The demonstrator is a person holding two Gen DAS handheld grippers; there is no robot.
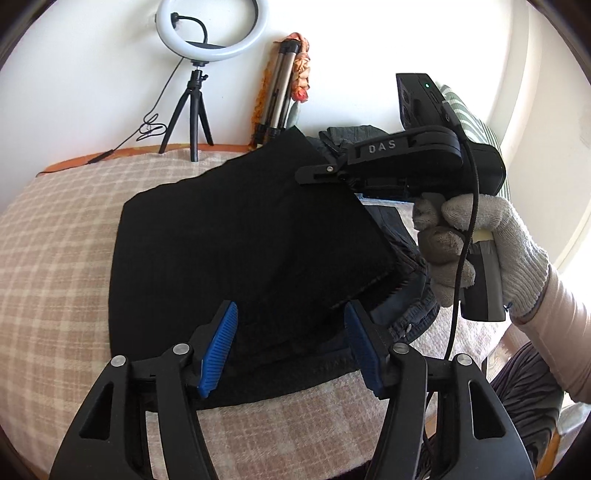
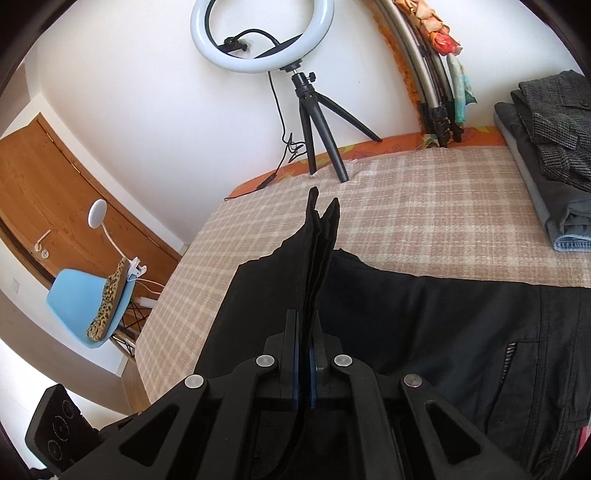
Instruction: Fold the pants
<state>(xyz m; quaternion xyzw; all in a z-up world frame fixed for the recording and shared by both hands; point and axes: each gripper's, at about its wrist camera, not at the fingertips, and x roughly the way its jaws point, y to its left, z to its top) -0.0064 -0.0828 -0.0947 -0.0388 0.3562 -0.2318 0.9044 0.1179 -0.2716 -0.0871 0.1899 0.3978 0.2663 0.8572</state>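
Right tool (image 2: 305, 354) is clamped on a bunched edge of the black pants (image 2: 424, 332); I see fabric standing up between its pads. Left tool (image 1: 290, 347) has its blue pads (image 1: 218, 347) apart, hovering over the near edge of the pants, gripping nothing. Pants lie partly folded on the checked bed (image 1: 55, 258), one layer lifted by the right tool. Stack of folded grey clothes (image 2: 546, 155) sits at the bed's far side. Ring light (image 2: 262, 35) on tripod by the wall.
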